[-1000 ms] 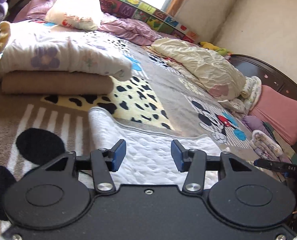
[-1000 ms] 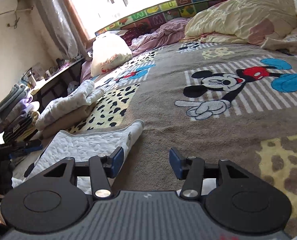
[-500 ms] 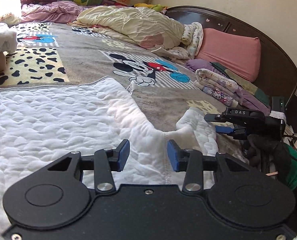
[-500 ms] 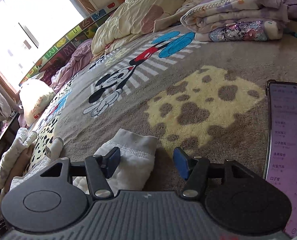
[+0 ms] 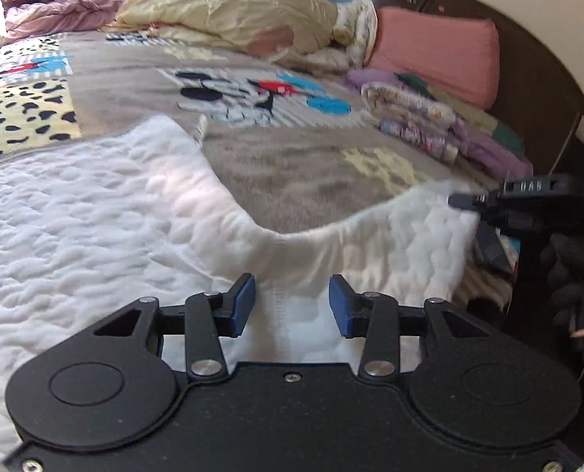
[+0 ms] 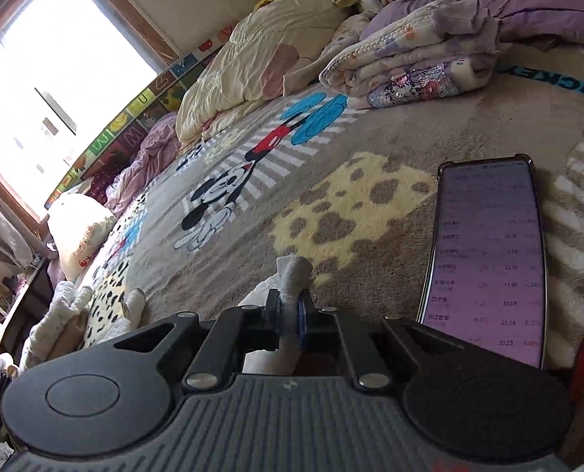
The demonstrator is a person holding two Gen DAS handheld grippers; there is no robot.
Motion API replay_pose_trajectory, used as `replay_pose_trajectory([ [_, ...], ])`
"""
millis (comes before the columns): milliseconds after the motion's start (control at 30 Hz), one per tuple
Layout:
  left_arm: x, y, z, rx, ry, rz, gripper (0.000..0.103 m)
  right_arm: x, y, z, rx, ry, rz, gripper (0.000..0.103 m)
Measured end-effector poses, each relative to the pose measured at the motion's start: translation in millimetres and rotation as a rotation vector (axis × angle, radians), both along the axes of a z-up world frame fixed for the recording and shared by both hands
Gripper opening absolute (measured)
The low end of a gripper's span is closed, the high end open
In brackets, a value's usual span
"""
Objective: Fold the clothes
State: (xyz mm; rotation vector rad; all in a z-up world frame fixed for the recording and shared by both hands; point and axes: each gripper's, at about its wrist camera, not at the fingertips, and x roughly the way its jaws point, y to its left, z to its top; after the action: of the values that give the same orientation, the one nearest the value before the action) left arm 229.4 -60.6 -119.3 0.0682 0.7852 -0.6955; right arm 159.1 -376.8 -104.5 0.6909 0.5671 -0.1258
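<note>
White quilted garment (image 5: 95,216) is lying spread across the bed's cartoon-mouse blanket (image 5: 300,165), one of its narrow ends stretching out to the person's right. Left gripper (image 5: 292,302) is hovering just above the garment where that narrow part joins the body, its blue-padded jaws standing apart with only cloth showing between them. Right gripper (image 6: 289,310) is pinching the cuffed tip of the garment (image 6: 292,275) between closed jaws, the pale fabric bunching up just ahead of them; in the left wrist view it is sitting at the far right edge, beside a dark-gloved hand (image 5: 575,263). A phone (image 6: 488,259) with a lit screen is lying on the blanket just right of the right gripper. Folded bedding (image 6: 410,63) and a cream duvet (image 5: 233,15) are sitting farther back on the bed, well apart from the garment.
</note>
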Motion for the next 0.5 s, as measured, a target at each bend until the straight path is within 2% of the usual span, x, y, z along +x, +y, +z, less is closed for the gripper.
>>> replay_pose_trajectory([
  [67, -12, -13, 1, 0.065, -0.096, -0.021, 0.042, -1, 8, 7, -0.099, 0.041, -0.026, 0.017],
  [133, -9, -3, 15, -0.017, -0.075, 0.003, 0.042, -10, 16, 16, -0.181, 0.016, -0.045, 0.024],
  [200, -7, 12, 27, -0.115, -0.144, 0.074, 0.042, -22, 26, 27, -0.273, -0.045, -0.052, 0.025],
  [233, -4, 17, 29, -0.129, -0.174, 0.114, 0.039, -26, 31, 31, -0.295, -0.08, -0.045, 0.025],
  [300, 7, 13, 24, -0.098, -0.177, 0.162, 0.034, -31, 40, 36, -0.313, -0.137, -0.014, 0.025],
  [400, 19, -19, -6, 0.065, -0.116, 0.06, 0.035, -24, 59, 33, -0.283, -0.165, 0.066, 0.025],
  [467, 16, -24, -4, 0.098, -0.157, 0.034, 0.035, -18, 74, 31, -0.268, -0.163, 0.121, 0.025],
  [500, 20, -16, 2, 0.05, -0.119, 0.05, 0.035, -15, 82, 30, -0.258, -0.167, 0.15, 0.025],
])
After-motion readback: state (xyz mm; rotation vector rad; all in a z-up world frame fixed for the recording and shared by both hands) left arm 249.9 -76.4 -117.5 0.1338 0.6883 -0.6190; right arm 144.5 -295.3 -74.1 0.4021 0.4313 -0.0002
